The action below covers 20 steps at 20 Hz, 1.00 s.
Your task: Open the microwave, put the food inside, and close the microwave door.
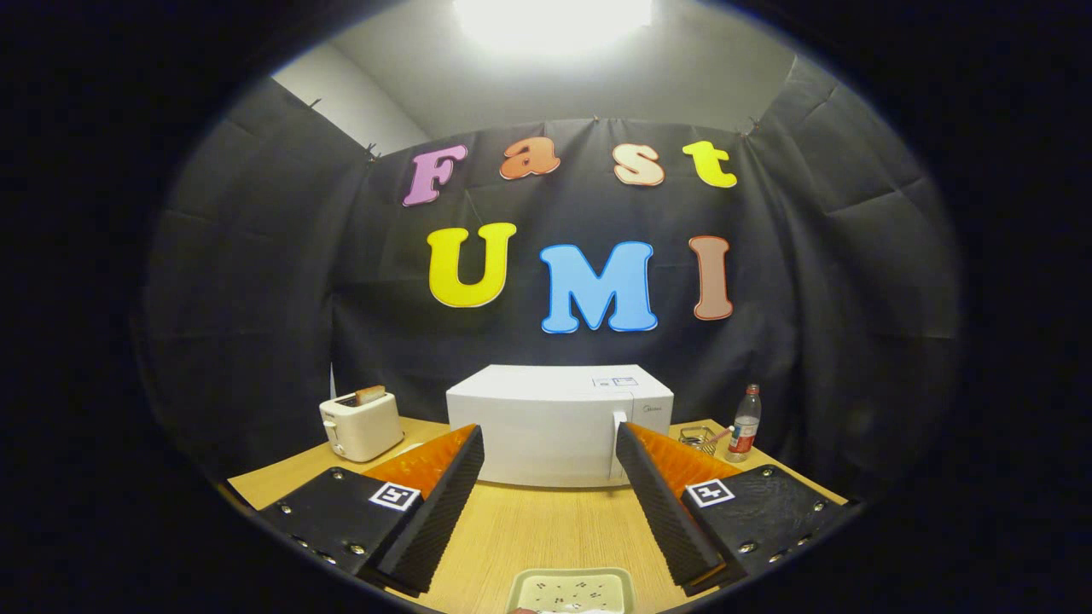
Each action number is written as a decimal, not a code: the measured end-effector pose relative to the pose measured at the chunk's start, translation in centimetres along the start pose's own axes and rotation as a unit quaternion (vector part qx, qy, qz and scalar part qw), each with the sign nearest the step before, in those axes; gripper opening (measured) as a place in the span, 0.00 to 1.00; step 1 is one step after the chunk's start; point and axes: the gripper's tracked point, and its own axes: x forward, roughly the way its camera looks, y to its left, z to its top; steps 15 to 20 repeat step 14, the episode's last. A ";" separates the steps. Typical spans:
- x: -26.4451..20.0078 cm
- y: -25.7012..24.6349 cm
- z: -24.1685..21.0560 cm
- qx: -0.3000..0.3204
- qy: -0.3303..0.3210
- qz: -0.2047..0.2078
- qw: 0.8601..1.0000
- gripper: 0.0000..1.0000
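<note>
Claw: I see my gripper (550,503) with its fingers (444,495) spread wide, nothing between them but bare table.
Food: the dish (573,590) lies on the table just below the gap between the fingers, nearer me than their tips; it is a pale, shallow tray with dark specks on what is in it. I cannot tell what the food is.
Microwave: the white microwave (559,422) stands beyond the fingertips, straight ahead and framed by the two fingers. Its door is shut, and the upright handle (618,443) sits toward its right side, close to the right fingertip as I look.
Contact: the fingers touch neither the dish nor the microwave.
Toaster: a cream toaster (362,424) stands left of the microwave, apart from it, with a slice of toast (370,394) sticking up from a slot.
Bottle: a clear bottle (745,424) with a red label stands upright to the right of the microwave.
Rack: a small wire thing (698,438) lies between microwave and bottle; I cannot make it out further.
Surface: a light wood-grain table (546,529).
Room: black cloth wall (256,298) behind and to both sides, pale ceiling with a bright lamp (550,21) overhead.
</note>
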 end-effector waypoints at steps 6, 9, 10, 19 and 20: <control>-0.9 1.2 0.4 0.010 -0.006 0.014 1.000 0.98; -1.1 1.7 0.4 0.016 -0.005 0.016 1.000 0.98; -1.2 1.9 0.5 0.017 -0.006 0.017 1.000 0.98; -1.5 2.1 1.0 0.023 -0.013 0.016 1.000 0.98; -1.5 2.1 1.0 0.023 -0.013 0.016 1.000 0.98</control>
